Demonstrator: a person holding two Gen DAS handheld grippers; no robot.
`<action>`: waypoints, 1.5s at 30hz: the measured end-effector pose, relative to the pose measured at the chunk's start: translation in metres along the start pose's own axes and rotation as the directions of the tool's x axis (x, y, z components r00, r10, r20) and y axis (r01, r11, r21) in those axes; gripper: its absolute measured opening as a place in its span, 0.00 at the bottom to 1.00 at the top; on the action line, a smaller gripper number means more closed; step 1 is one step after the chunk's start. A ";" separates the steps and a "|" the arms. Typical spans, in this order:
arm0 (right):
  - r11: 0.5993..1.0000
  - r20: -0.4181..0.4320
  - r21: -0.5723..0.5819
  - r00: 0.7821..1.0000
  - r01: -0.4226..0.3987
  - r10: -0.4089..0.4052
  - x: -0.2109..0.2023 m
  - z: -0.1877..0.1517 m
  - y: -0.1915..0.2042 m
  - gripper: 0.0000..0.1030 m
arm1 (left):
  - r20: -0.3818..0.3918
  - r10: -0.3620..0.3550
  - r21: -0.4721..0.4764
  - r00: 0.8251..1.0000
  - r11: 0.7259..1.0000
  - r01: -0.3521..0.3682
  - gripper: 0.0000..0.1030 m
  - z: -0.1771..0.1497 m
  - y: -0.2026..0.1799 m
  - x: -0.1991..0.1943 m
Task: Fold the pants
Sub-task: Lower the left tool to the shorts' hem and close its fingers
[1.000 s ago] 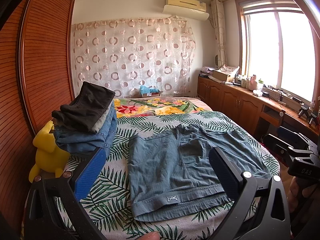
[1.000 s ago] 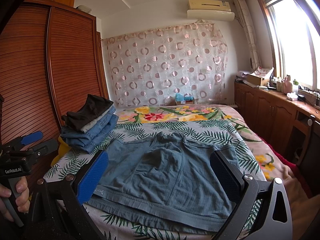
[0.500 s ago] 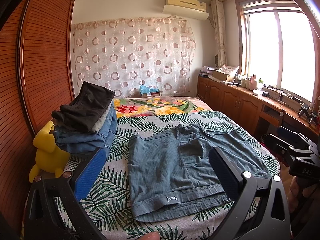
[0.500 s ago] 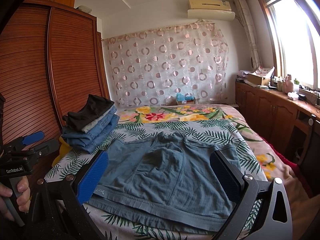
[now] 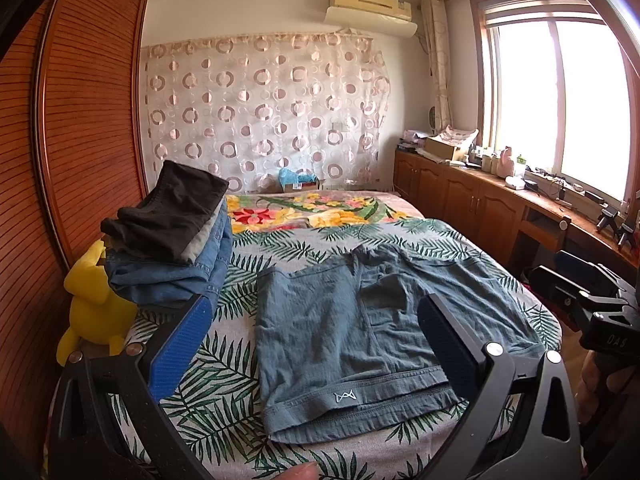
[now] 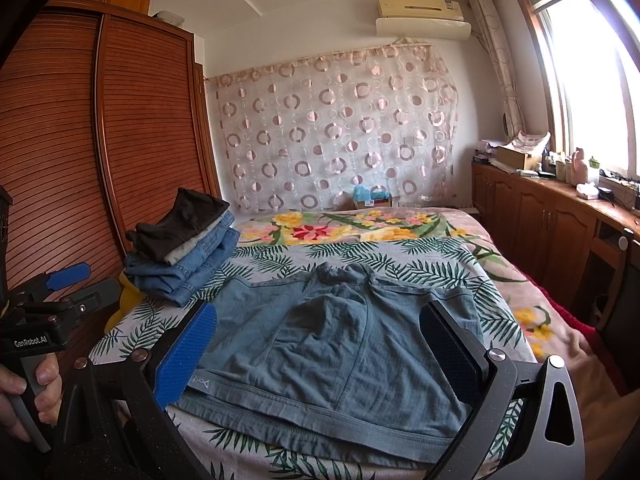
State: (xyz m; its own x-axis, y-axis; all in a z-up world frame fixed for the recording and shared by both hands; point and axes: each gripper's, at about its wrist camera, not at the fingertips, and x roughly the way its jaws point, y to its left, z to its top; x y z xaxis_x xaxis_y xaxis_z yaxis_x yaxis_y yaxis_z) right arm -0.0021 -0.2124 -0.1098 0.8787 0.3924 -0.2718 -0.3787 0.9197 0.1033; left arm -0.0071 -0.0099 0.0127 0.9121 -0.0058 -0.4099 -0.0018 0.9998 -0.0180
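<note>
Nothing has shifted since the earlier frames: both tools hang where they were, shorts unmoved.

Left tool [image 5: 308,344]: fingers spread wide, gripping nothing, held above the near edge of the bed [image 5: 224,364]. Right tool [image 6: 316,348]: likewise spread, empty.

Blue-grey shorts [image 5: 360,336] lie flat and unfolded on the leaf-print bedcover, waistband toward the cameras, legs pointing away. Stack of folded clothes [image 5: 172,240] sits at the bed's left side, just beside the shorts, dark piece on top, denim beneath.

Left view only: yellow plush toy [image 5: 92,304] under the stack's edge against the wardrobe, small logo on the waistband, and the right tool's body at the far right edge. Right view only: a hand [image 6: 24,392] gripping the left tool's handle, and cupboards above the wardrobe [image 6: 52,168].
</note>
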 end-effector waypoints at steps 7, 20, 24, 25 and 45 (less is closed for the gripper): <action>1.000 -0.072 0.011 0.997 0.027 -0.026 0.019 -0.009 -0.013 0.98 | -0.094 -0.005 -0.005 0.996 1.000 0.004 1.00 -0.022 -0.004 0.014; 0.997 -0.126 -0.018 0.989 0.080 -0.082 0.021 -0.008 -0.024 0.97 | -0.201 -0.026 -0.033 0.979 0.999 0.020 0.97 -0.054 0.015 0.034; 0.995 -0.133 -0.013 0.987 0.094 -0.095 0.020 -0.009 -0.031 0.93 | -0.221 -0.019 -0.035 0.975 0.999 0.012 0.88 -0.058 0.022 0.042; 0.995 -0.134 -0.012 0.986 0.097 -0.097 0.018 -0.008 -0.033 0.92 | -0.225 -0.018 -0.034 0.974 0.999 0.011 0.86 -0.058 0.025 0.044; 0.991 -0.174 -0.015 0.976 0.131 -0.132 0.018 -0.015 -0.049 0.81 | -0.347 -0.060 -0.052 0.936 0.998 0.045 0.54 -0.092 0.050 0.059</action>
State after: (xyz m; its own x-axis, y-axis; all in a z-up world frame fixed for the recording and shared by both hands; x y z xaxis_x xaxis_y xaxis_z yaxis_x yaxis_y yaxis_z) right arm 0.0278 -0.2510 -0.1341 0.8568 0.2598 -0.4453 -0.2648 0.9629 0.0522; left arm 0.0088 0.0378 -0.0962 0.7118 -0.0716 -0.6987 0.0179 0.9963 -0.0839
